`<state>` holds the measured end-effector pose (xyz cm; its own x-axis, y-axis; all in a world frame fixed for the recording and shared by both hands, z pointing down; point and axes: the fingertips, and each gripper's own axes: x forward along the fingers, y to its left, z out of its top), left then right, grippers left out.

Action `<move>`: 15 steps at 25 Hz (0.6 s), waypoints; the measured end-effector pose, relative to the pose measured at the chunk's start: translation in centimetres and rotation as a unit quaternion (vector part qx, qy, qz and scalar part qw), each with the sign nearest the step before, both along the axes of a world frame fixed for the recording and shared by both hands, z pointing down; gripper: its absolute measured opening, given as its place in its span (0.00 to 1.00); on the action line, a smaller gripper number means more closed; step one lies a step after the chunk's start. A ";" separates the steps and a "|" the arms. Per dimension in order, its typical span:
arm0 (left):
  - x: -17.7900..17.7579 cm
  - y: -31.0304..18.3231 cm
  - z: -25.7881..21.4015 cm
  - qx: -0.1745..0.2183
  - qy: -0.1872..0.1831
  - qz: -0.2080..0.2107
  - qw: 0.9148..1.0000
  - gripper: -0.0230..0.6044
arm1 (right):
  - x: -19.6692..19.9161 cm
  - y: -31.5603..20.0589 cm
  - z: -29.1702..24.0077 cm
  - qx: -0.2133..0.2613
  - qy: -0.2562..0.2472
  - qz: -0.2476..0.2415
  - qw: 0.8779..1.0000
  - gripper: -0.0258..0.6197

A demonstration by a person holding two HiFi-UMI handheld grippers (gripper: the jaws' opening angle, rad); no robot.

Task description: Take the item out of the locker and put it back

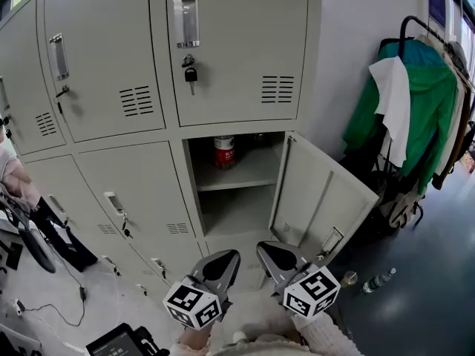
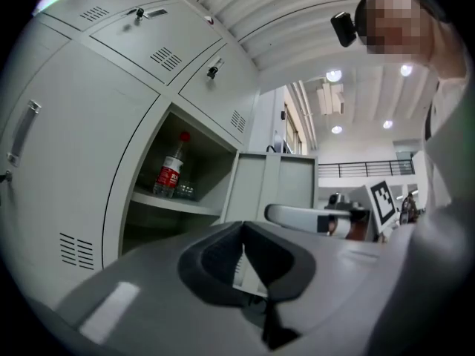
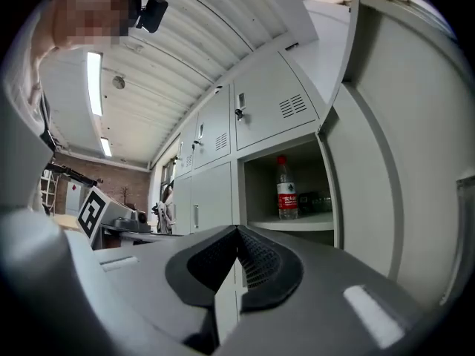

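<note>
Both grippers hover low before the open locker [image 1: 189,170], left gripper [image 1: 228,258] and right gripper [image 1: 269,252] each with jaws pressed together, holding nothing. Inside, the red-labelled bottle [image 1: 224,151] stands upright on the upper shelf [image 1: 252,175], well apart from both.

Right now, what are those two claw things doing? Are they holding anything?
The left gripper is closed, holding nothing.
The right gripper is closed, holding nothing; the water bottle stands on the locker shelf.
</note>
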<state>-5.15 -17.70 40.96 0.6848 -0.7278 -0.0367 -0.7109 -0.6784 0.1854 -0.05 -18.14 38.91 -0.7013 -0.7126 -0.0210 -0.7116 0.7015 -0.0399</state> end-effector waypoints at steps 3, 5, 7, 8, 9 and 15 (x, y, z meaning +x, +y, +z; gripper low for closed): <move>-0.3 -2.0 -0.1 0.002 -0.004 0.002 1.000 0.05 | -0.7 -2.2 0.1 0.000 -0.001 0.001 1.000 0.04; -0.4 -3.3 0.0 0.000 -0.003 -0.002 1.000 0.05 | -1.1 -3.6 0.2 -0.001 -0.002 -0.002 1.000 0.04; -0.7 -4.5 -0.1 -0.002 -0.002 -0.008 1.000 0.05 | -1.4 -5.1 0.2 -0.001 -0.001 -0.003 1.000 0.04; -0.8 -5.1 -0.2 -0.001 -0.001 -0.012 1.000 0.05 | -1.6 -5.8 0.1 -0.001 -0.001 -0.004 1.000 0.04; -0.9 -5.6 -0.3 0.000 -0.001 -0.016 1.000 0.05 | -1.7 -6.6 0.0 0.000 0.000 -0.006 1.000 0.04; -1.7 -9.0 -1.1 0.004 0.004 -0.040 0.999 0.05 | -2.3 -11.3 -0.9 0.013 0.009 -0.007 1.000 0.04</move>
